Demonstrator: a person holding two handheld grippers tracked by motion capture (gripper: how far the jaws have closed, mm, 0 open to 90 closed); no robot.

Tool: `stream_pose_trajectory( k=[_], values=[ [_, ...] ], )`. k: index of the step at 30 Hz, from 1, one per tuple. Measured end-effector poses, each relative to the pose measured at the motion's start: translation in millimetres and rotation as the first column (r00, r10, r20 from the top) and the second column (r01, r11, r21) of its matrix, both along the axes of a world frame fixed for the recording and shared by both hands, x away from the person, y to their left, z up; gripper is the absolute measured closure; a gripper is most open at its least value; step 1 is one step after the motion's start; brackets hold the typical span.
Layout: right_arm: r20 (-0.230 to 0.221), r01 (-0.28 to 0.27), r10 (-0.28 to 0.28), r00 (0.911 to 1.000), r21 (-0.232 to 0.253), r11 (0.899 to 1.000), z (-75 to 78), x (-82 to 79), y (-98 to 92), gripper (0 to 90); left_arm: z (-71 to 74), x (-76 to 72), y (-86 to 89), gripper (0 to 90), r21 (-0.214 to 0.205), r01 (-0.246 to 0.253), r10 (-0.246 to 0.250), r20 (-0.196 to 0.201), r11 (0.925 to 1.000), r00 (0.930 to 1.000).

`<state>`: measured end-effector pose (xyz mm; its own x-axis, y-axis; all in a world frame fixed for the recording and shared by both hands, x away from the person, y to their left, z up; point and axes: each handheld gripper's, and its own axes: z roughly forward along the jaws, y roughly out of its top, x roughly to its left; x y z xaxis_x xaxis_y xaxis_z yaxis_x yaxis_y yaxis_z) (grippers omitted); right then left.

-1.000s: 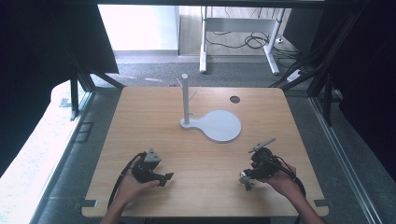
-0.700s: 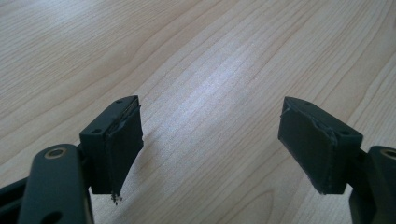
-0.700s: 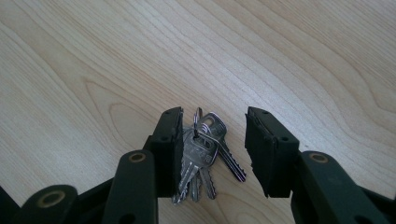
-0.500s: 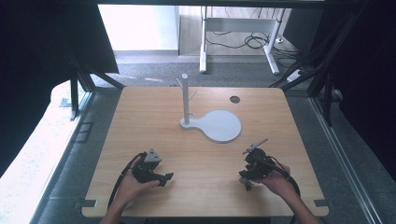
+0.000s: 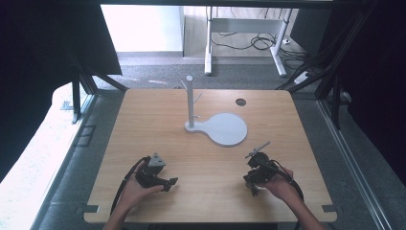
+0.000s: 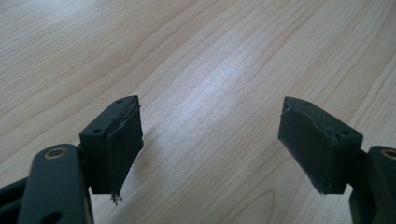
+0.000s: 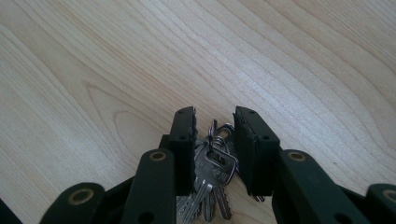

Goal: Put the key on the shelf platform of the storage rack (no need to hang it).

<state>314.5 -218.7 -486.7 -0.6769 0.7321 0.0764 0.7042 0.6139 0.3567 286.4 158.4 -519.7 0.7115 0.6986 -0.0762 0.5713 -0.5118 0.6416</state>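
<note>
— Surface condition? 
— Light wood-grain table point(image 5: 158, 124), set over grey floor; white desk legs and loose cables beyond the far edge.

— Right gripper point(image 7: 214, 135)? 
— Held low over the near right part of the table, in the right hand point(image 5: 282, 188). Jaws drawn close on either side of a bunch of keys point(image 7: 212, 179); ring and key heads lodged between the pads. Firm contact on both sides not confirmable, so grip state undetermined. Keys hanging down toward the camera, over bare wood.

— Left gripper point(image 6: 210, 140)? 
— Held in the left hand point(image 5: 136, 191) at the near left. Jaws spread wide, bare table between them. Pad point(image 6: 122, 144) edges frayed.

— Farther out? 
— White stand point(image 5: 190, 103) with short pegs, upright at mid-table on a round white base plate point(image 5: 225, 129). Small dark hole point(image 5: 241, 102) in the tabletop toward the far right. Both grippers well apart from the stand.
</note>
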Motion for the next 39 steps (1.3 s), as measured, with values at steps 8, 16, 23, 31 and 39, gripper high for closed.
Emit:
stream_pose_trajectory(
  k=[8,16,23,31,39],
  values=[
    [-0.016,-0.002,0.002,0.9999,-0.023,1.000,-4.0,1.7,3.6,74.9,-0.2,0.0,-0.2,22.1,0.002,0.000,0.000,-0.002,1.0000,1.0000],
    [-0.028,-0.002,0.001,0.9996,-0.034,0.999,-7.1,3.8,5.0,77.7,-0.7,0.0,-0.7,22.1,0.002,-0.001,0.001,-0.004,1.0000,1.0000],
    [-0.038,-0.003,0.001,0.9993,-0.041,0.999,-8.7,4.0,7.4,80.3,-1.1,0.2,-0.5,22.1,0.004,-0.003,0.003,-0.005,1.0000,1.0000],
    [-0.048,-0.012,0.010,0.9988,-0.044,0.999,-8.6,3.9,8.3,84.9,-2.0,0.5,-1.0,22.1,0.006,0.001,-0.001,-0.009,1.0000,1.0000],
    [-0.062,-0.019,0.016,0.9980,-0.052,0.998,-7.9,4.2,6.1,88.6,-2.1,0.8,-0.3,22.1,0.006,0.001,-0.001,-0.006,1.0000,1.0000]
  ],
)
